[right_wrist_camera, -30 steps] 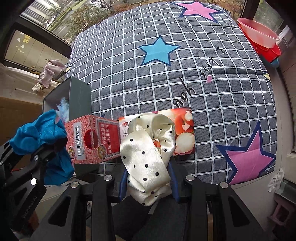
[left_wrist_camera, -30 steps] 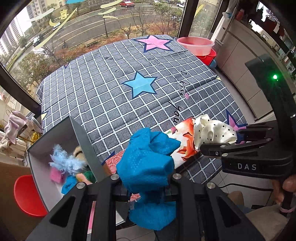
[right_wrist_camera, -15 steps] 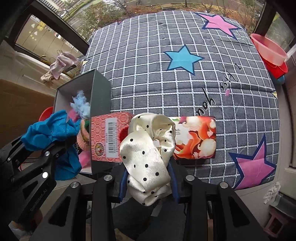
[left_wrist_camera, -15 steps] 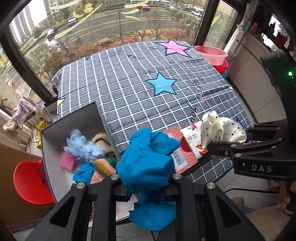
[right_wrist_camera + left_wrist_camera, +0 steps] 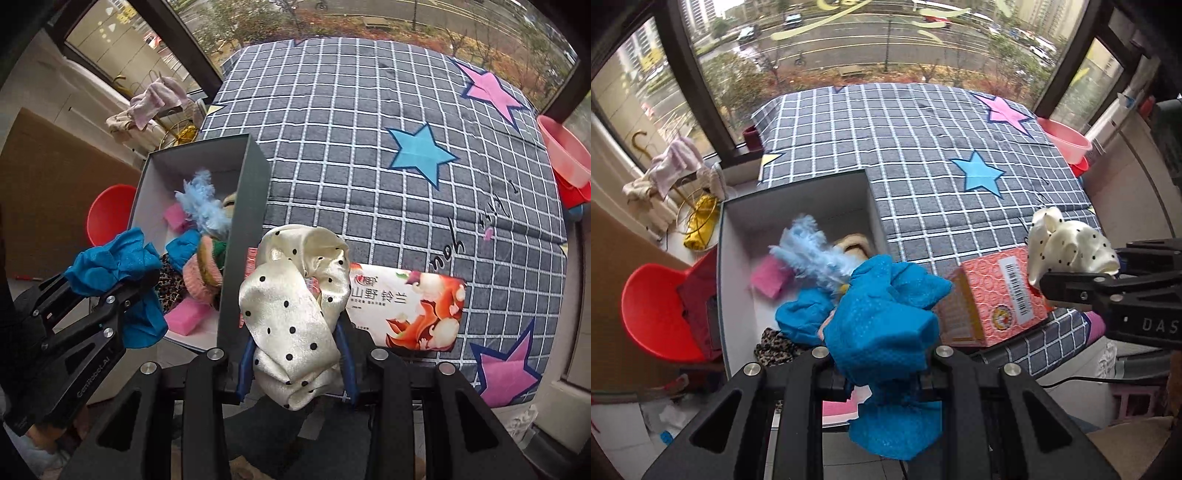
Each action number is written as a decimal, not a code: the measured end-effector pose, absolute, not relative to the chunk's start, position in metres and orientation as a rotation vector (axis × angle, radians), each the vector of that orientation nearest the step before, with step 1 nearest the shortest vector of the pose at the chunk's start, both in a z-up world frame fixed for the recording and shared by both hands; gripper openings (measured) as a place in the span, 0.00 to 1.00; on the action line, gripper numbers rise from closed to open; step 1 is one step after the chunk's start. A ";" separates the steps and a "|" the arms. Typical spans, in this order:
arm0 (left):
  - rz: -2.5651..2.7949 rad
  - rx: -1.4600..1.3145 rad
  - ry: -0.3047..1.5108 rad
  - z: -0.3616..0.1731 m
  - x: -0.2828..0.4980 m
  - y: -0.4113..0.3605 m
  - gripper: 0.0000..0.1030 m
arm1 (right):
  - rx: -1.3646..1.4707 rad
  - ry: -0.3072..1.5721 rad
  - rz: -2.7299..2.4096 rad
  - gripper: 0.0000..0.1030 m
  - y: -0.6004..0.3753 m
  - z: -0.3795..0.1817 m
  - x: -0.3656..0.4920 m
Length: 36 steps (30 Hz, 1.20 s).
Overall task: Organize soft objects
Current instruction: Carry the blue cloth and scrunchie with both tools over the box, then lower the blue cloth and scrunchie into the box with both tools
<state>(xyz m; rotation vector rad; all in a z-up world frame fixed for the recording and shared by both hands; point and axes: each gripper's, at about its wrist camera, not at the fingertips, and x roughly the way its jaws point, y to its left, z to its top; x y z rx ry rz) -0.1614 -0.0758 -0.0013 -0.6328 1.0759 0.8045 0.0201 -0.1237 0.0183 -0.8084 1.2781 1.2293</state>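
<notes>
Open dark-walled box of soft items now centre-left in left wrist view — earlier lower-left edge, red patterned carton newly at lower right.

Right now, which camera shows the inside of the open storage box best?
The left wrist view: it looks down into the open storage box, showing floor and contents. The right wrist view sees the box obliquely, its dark wall hiding part of the inside.
</notes>
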 end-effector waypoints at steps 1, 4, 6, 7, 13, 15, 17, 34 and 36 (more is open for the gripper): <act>0.818 -0.647 1.074 -0.003 -0.166 -0.073 0.23 | -0.823 1.268 1.240 0.38 -0.120 0.019 0.016; 0.865 -0.687 1.068 -0.008 -0.183 -0.068 0.23 | -0.853 1.246 1.274 0.38 -0.109 0.023 0.003; 0.898 -0.715 1.067 -0.013 -0.196 -0.064 0.23 | -0.870 1.237 1.295 0.38 -0.103 0.023 -0.004; 0.913 -0.727 1.068 -0.015 -0.201 -0.063 0.23 | -0.884 1.231 1.310 0.38 -0.099 0.023 -0.010; 0.998 -0.792 1.083 -0.030 -0.231 -0.059 0.23 | -0.966 1.204 1.388 0.38 -0.079 0.016 -0.044; 1.019 -0.814 1.090 -0.036 -0.238 -0.057 0.23 | -0.987 1.200 1.411 0.38 -0.073 0.013 -0.054; 1.033 -0.832 1.096 -0.041 -0.244 -0.056 0.23 | -1.007 1.200 1.432 0.38 -0.066 0.009 -0.064; 1.061 -0.938 1.134 -0.077 -0.255 -0.047 0.23 | -1.121 1.185 1.463 0.38 -0.034 -0.015 -0.098; 1.061 -0.942 1.135 -0.079 -0.255 -0.047 0.23 | -1.124 1.191 1.459 0.38 -0.032 -0.017 -0.098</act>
